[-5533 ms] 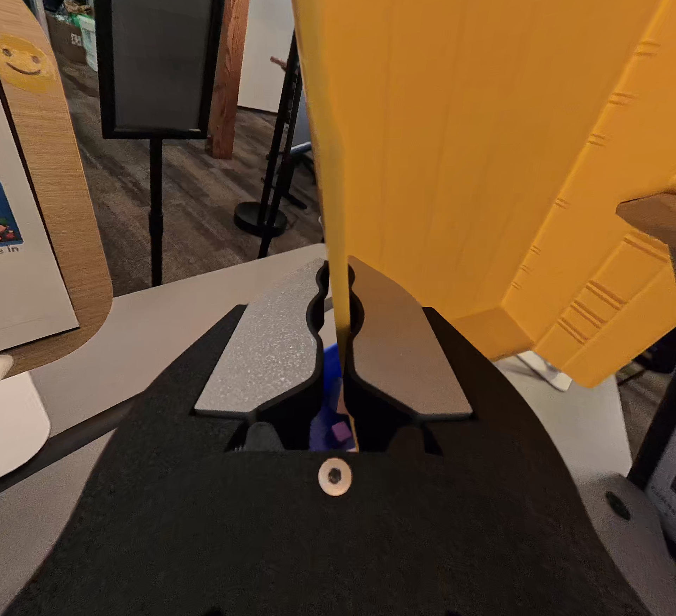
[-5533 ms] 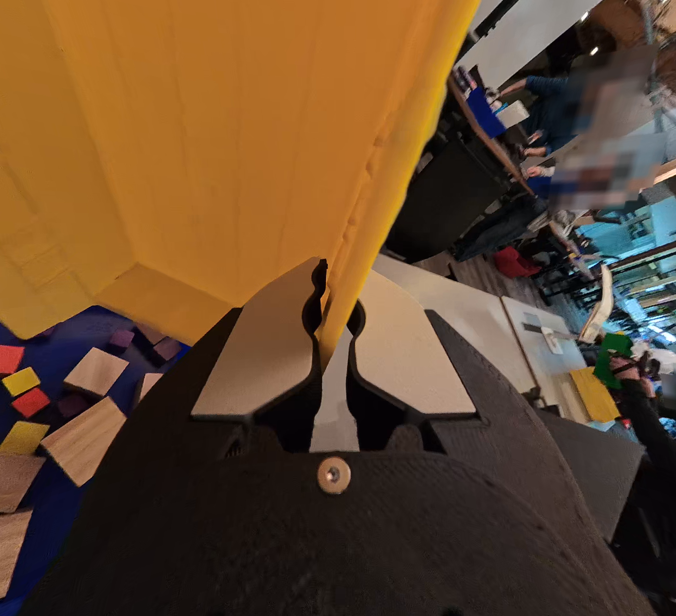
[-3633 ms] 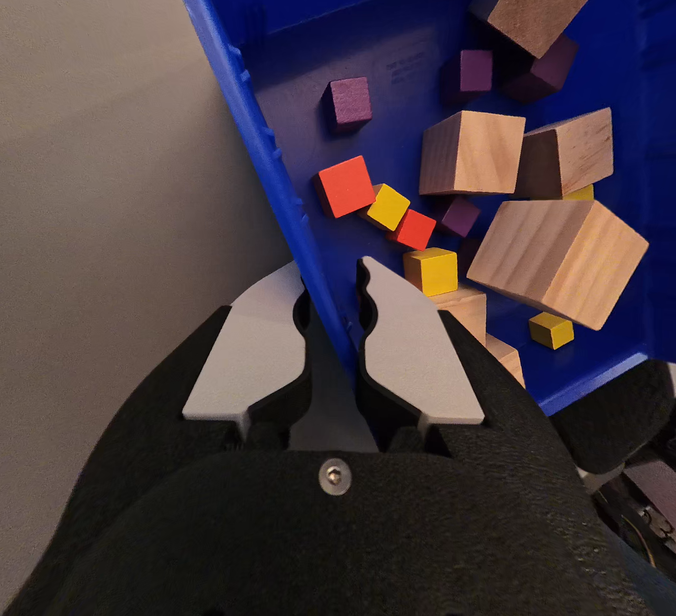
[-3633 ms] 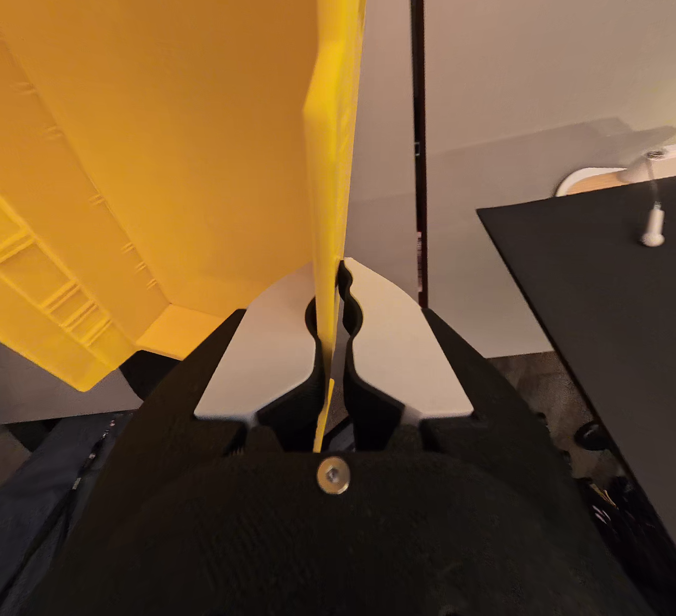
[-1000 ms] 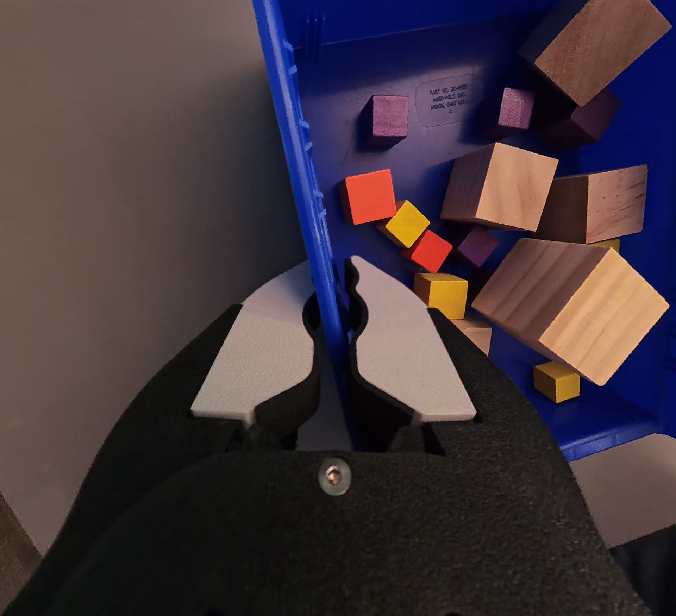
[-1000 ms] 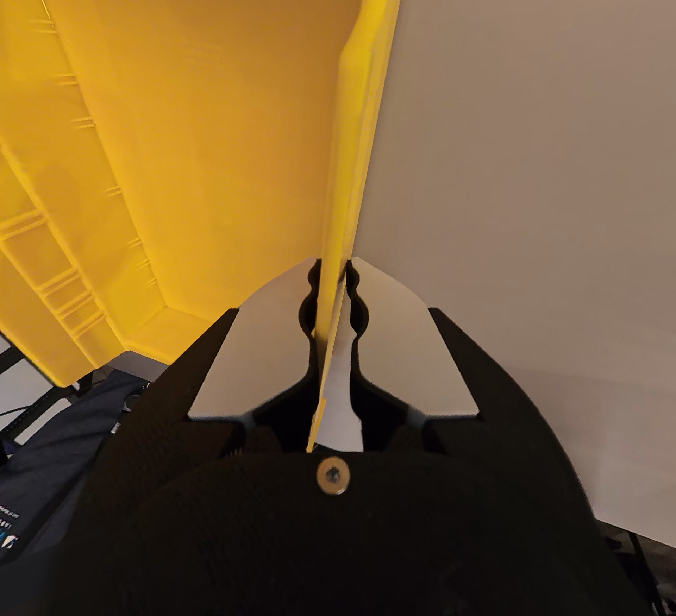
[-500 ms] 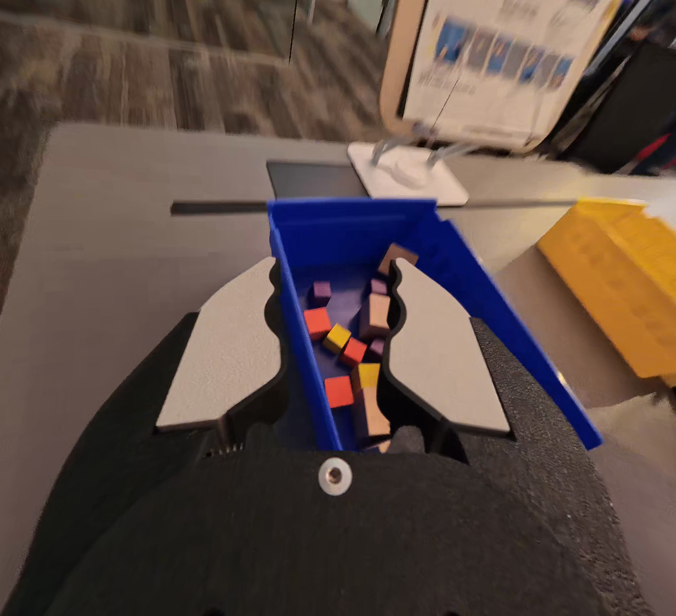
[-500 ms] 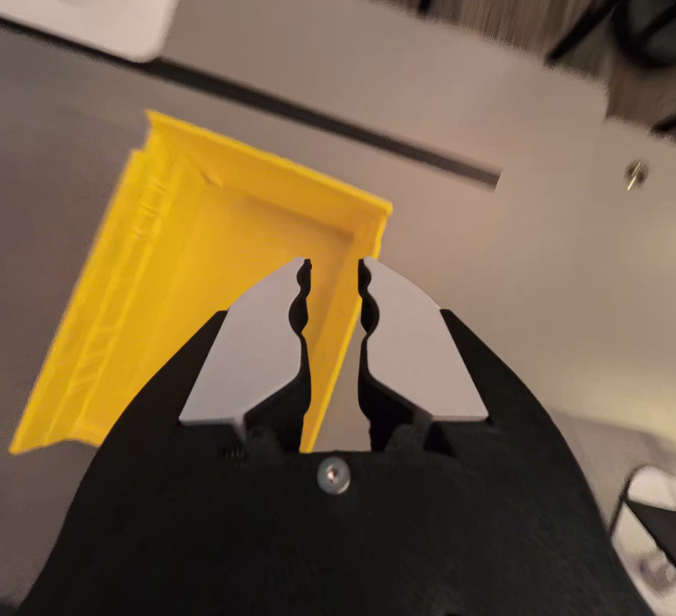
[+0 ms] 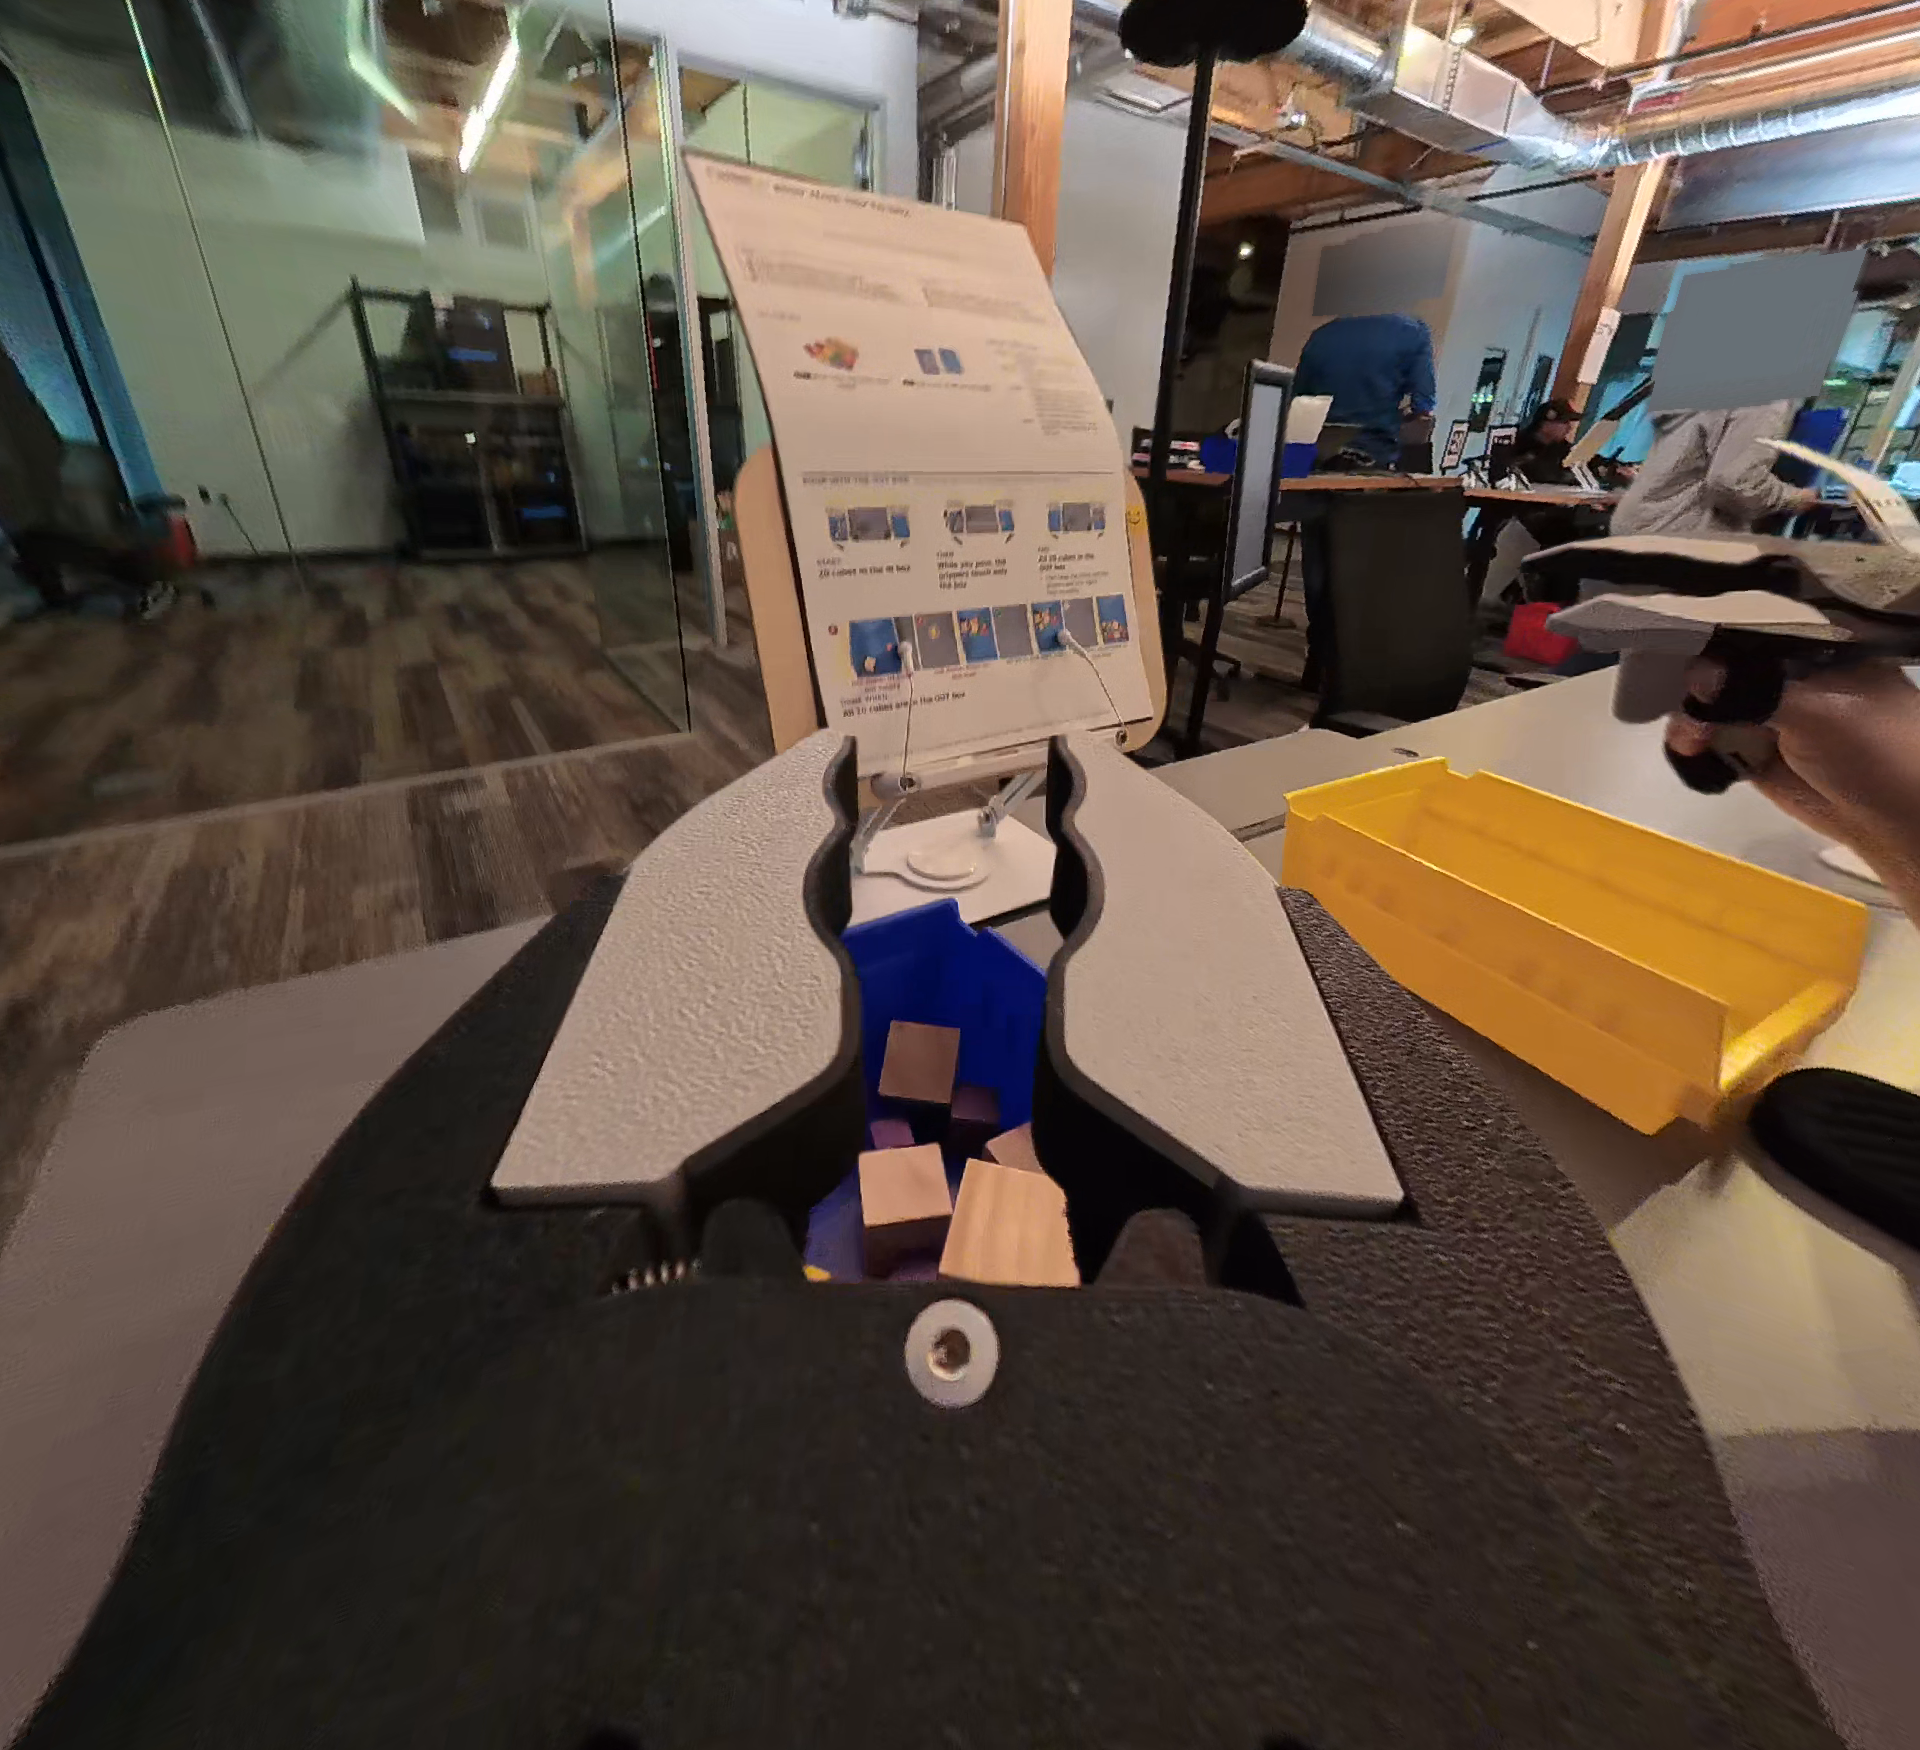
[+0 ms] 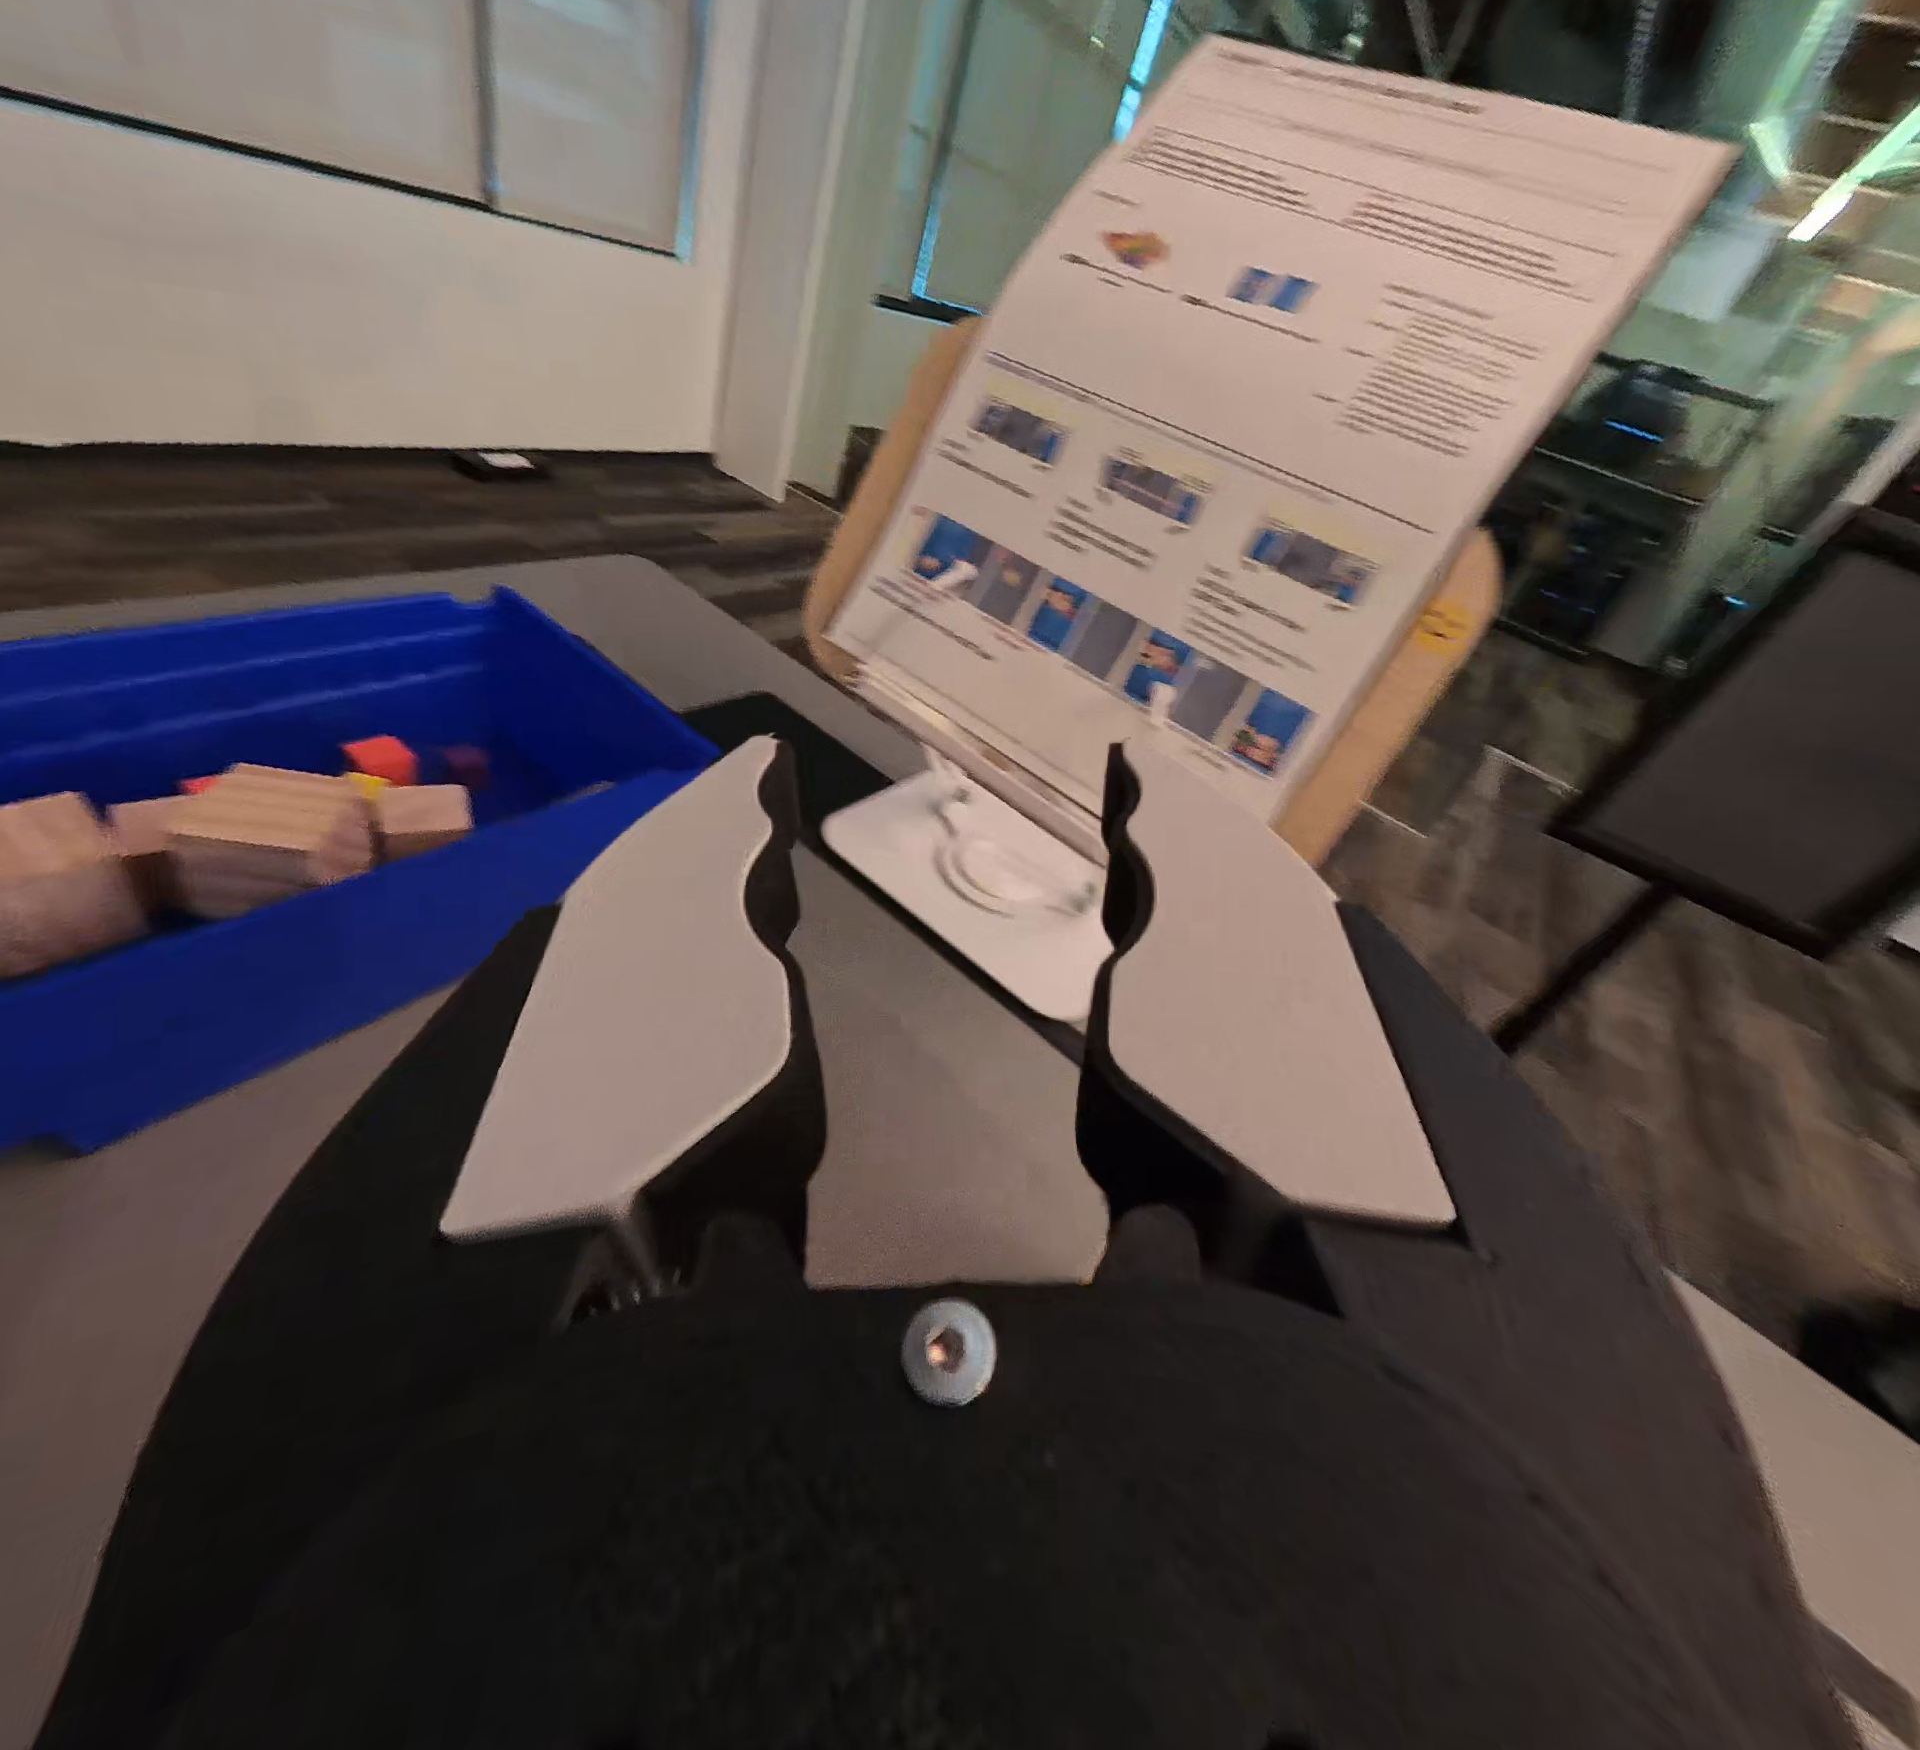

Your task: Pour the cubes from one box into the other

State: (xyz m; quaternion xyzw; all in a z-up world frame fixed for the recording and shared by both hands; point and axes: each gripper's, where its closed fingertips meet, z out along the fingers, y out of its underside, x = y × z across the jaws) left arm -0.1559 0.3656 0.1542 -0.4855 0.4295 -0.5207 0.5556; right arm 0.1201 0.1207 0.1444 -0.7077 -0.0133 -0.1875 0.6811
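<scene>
The blue box [image 9: 940,957] stands on the grey table and holds several wooden and coloured cubes [image 9: 1003,1222]; it also shows at the left in the right wrist view [image 10: 312,911], with cubes [image 10: 260,833] inside. The yellow box [image 9: 1558,921] lies on the table to the right, with nothing visible in it. My left gripper [image 9: 951,755] is open and empty, raised above the blue box. My right gripper [image 10: 940,760] is open and empty, lifted over the table; it also shows in the left wrist view [image 9: 1579,594], held by a hand above the yellow box.
A printed instruction sheet on a stand [image 9: 935,495] sits at the table's far edge, seen also in the right wrist view [image 10: 1195,474]. A black floor stand [image 9: 1210,27] rises behind it. People sit at desks far right [image 9: 1704,474]. The grey table [image 9: 156,1181] ends at the left.
Both grippers have opened, let go of the box walls and lifted away. The blue box with the cubes and the yellow box now rest on the table.
</scene>
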